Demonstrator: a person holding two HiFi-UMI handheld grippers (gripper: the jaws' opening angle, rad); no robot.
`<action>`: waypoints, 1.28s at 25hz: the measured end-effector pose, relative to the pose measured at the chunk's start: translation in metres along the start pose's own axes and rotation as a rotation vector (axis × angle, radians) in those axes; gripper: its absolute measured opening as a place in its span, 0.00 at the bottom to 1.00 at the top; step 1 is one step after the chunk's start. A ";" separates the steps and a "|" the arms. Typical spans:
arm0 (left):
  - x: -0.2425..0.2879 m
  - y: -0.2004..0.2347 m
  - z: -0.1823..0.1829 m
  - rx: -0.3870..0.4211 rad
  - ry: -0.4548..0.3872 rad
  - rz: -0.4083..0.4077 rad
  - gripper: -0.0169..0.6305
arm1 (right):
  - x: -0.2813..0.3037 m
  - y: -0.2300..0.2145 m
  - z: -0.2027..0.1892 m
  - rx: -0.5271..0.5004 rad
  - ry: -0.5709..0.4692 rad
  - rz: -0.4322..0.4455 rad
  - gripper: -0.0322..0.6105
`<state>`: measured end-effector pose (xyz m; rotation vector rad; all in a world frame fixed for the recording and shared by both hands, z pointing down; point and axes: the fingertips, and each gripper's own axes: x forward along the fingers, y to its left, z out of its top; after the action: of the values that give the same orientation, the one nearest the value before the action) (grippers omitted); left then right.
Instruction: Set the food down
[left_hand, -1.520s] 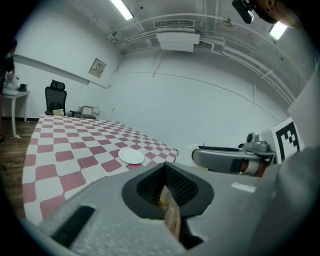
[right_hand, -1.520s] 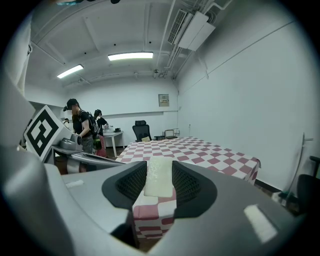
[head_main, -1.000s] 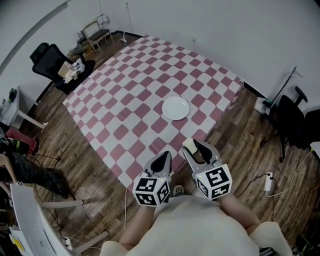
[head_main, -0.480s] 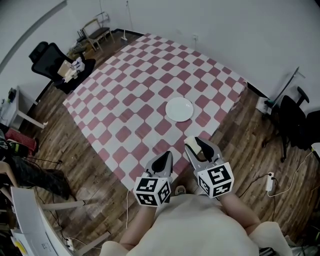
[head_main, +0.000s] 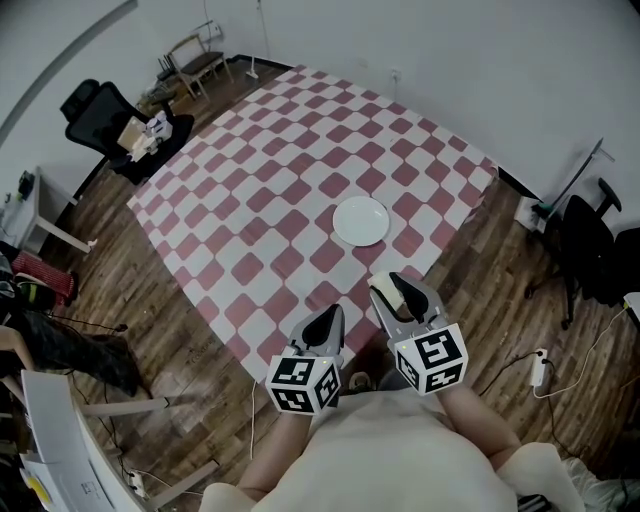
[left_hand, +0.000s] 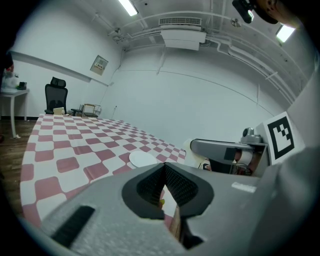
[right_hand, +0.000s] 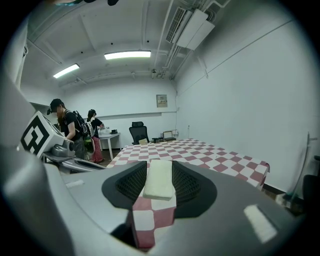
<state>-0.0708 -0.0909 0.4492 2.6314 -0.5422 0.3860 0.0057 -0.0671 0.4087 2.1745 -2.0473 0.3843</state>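
Note:
A pale cream slab of food (head_main: 387, 293) sits between the jaws of my right gripper (head_main: 396, 285), which is shut on it just off the table's near corner, over the wooden floor. In the right gripper view the food (right_hand: 159, 182) lies flat between the two black pads. A round white plate (head_main: 361, 220) rests bare on the red-and-white checked table (head_main: 260, 180), a short way beyond the right gripper. My left gripper (head_main: 324, 315) hangs beside the right one, shut on nothing, its jaws meeting in a point. The plate (left_hand: 142, 159) also shows in the left gripper view.
Black office chairs stand at the far left (head_main: 100, 115) and at the right (head_main: 585, 235). A white power strip with cables (head_main: 540, 365) lies on the floor at the right. Two people (right_hand: 67, 127) stand by a white desk beyond the table's far end.
The head view has drifted slightly, so the table and plate sit a little further right. Both grippers hold almost the same places, and the right one still grips the food.

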 end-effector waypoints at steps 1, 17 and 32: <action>0.001 0.001 0.000 -0.001 0.001 0.004 0.04 | 0.002 -0.001 0.000 -0.003 0.001 0.002 0.31; 0.044 0.006 0.021 -0.036 -0.026 0.111 0.04 | 0.033 -0.050 0.018 -0.046 0.022 0.092 0.31; 0.069 0.018 0.033 -0.080 -0.066 0.212 0.04 | 0.066 -0.069 0.024 -0.081 0.043 0.196 0.30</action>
<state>-0.0114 -0.1427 0.4510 2.5244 -0.8443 0.3340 0.0801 -0.1326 0.4091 1.9099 -2.2189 0.3582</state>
